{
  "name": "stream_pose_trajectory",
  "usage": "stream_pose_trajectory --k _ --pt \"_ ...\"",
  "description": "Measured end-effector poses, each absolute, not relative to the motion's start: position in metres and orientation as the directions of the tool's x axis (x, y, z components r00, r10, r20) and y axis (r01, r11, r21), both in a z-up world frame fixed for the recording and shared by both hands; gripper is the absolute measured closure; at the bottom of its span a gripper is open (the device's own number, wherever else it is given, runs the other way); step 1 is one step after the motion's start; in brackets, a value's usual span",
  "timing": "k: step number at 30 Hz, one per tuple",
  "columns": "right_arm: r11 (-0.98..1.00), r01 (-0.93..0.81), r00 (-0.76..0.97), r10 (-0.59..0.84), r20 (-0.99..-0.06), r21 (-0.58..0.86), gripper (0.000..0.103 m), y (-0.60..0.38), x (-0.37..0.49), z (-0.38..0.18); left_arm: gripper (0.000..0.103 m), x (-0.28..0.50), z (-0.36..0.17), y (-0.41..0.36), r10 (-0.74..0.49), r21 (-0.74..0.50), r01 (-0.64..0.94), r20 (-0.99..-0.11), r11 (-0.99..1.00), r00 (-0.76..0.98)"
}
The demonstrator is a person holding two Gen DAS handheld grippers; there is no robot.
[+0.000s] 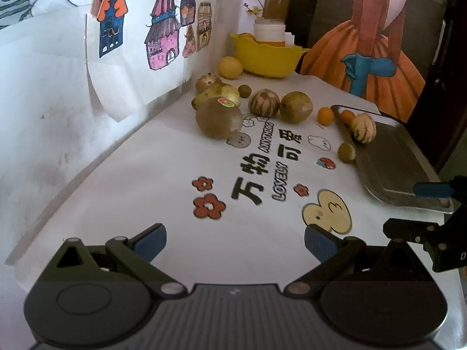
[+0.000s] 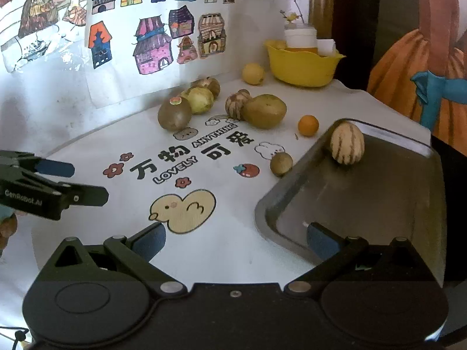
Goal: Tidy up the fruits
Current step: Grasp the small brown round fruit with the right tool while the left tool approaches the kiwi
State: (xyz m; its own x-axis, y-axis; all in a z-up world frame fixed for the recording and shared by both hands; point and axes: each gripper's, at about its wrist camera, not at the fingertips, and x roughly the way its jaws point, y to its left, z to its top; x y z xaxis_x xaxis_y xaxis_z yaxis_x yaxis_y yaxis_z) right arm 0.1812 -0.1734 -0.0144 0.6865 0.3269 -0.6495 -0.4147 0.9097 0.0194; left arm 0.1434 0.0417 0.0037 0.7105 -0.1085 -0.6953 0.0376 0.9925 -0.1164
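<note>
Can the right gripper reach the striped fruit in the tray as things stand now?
Probably yes. The right gripper is open and empty at the tray's near edge, and the tray floor up to the striped fruit is bare.

Left wrist view: right gripper (image 1: pixel 408 210) cut off by right edge, only finger ends visible. A small orange fruit (image 1: pixel 347 116) on the metal tray (image 1: pixel 402 157) is partly hidden behind the striped melon (image 1: pixel 363 128). Jar (image 1: pixel 269 33) in yellow bowl (image 1: pixel 262 58): lower part hidden by bowl wall, other bowl contents cannot be told.

Right wrist view: left gripper (image 2: pixel 81 180) cut off by left edge. Tray near corner covered by right gripper (image 2: pixel 236 240) body. Rear fruit (image 2: pixel 208 84) mostly hidden behind pale round fruit (image 2: pixel 201 99); type unclear. Sticker (image 2: pixel 176 100) on kiwi (image 2: pixel 174 115) too small to read
</note>
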Motion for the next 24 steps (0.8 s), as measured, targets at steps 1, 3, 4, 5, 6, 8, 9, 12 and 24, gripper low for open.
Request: stream_pose_trajectory --k 1,3,4,5,6,8,9,12,24 --pt "0.907 -0.421 0.687 0.329 -0.647 0.015 0.001 -0.172 0.183 -0.015 0.000 0.147 0.004 0.044 -0.112 -0.121 0.039 -0.692 0.992 0.713" --pt "0.899 -0.437 0.692 0.333 -0.640 -0.005 0.001 -0.169 0.189 -0.015 0.000 0.154 0.005 0.046 -0.115 -0.128 0.036 -0.688 0.991 0.717" --pt "0.895 -0.445 0.695 0.335 -0.637 -0.014 0.001 -0.167 0.191 -0.014 0.000 0.159 0.005 0.048 -0.115 -0.131 0.034 -0.684 0.991 0.720" --pt "0.890 -0.455 0.698 0.337 -0.632 -0.027 0.001 -0.165 0.194 -0.013 0.000 0.162 0.005 0.049 -0.116 -0.133 0.033 -0.680 0.991 0.724" --pt "0.885 -0.464 0.699 0.340 -0.629 -0.037 0.001 -0.163 0.197 -0.012 0.000 0.166 0.005 0.050 -0.115 -0.133 0.033 -0.677 0.991 0.727" --pt "0.872 -0.487 0.699 0.350 -0.624 -0.057 0.001 -0.159 0.204 -0.009 0.000 0.174 0.005 0.051 -0.116 -0.131 0.036 -0.669 0.991 0.734" --pt "0.866 -0.496 0.699 0.355 -0.621 -0.064 0.001 -0.157 0.206 -0.008 0.000 0.177 0.006 0.052 -0.117 -0.131 0.038 -0.665 0.991 0.737" --pt "0.844 -0.528 0.695 0.365 -0.619 -0.094 0.001 -0.151 0.214 -0.006 0.000 0.188 0.006 0.054 -0.115 -0.127 0.040 -0.657 0.991 0.745" --pt "0.780 -0.584 0.704 0.351 -0.617 -0.223 0.001 -0.139 0.244 -0.009 0.000 0.224 0.004 0.046 -0.102 -0.052 0.089 -0.606 0.995 0.789"
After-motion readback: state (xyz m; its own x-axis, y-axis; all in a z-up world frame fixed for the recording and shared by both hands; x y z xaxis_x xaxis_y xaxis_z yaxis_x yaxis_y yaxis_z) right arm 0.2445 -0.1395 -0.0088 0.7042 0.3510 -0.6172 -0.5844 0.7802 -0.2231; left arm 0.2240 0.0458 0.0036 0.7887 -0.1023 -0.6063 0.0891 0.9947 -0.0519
